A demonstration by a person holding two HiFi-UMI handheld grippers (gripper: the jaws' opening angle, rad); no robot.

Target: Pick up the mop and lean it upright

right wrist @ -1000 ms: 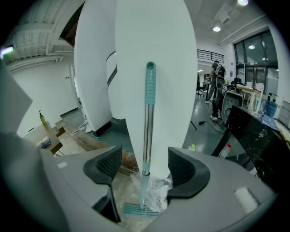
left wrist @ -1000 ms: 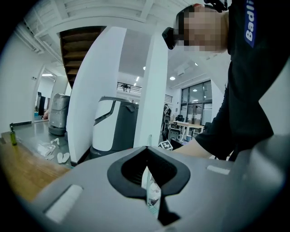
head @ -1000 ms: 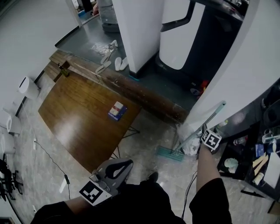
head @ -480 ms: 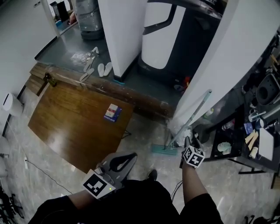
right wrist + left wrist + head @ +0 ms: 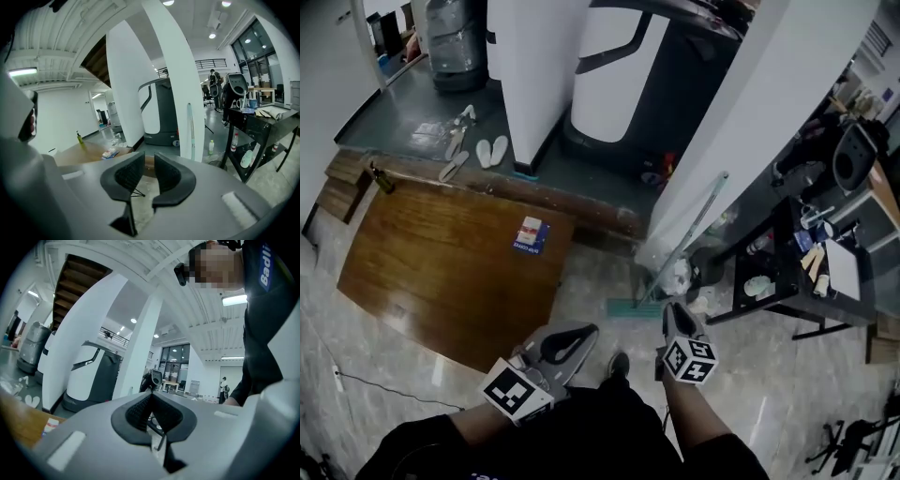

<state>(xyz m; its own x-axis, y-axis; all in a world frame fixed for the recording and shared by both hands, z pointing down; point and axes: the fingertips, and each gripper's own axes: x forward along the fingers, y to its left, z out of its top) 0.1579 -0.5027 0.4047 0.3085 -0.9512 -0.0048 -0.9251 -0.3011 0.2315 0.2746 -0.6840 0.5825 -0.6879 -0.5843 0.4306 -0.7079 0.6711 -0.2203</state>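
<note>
Leaning upright against the white pillar (image 5: 750,112), the teal-headed, pale-handled mop (image 5: 689,228) looks placed. The right tongs (image 5: 149,164) have just been closing and are empty, slightly apart. The left tongs (image 5: 151,399) are pressed together.

1. The left gripper (image 5: 565,343) sits at the lower centre-left of the head view and points toward the upper right. Its jaws are pressed together, with nothing between them.
2. The right gripper (image 5: 674,317) is just to its right and points up the frame. Its jaws have just been closing and now stand a narrow gap apart, empty.
3. The left forearm (image 5: 455,433) and right forearm (image 5: 705,433), both dark-sleeved, rise from the bottom edge.
</note>
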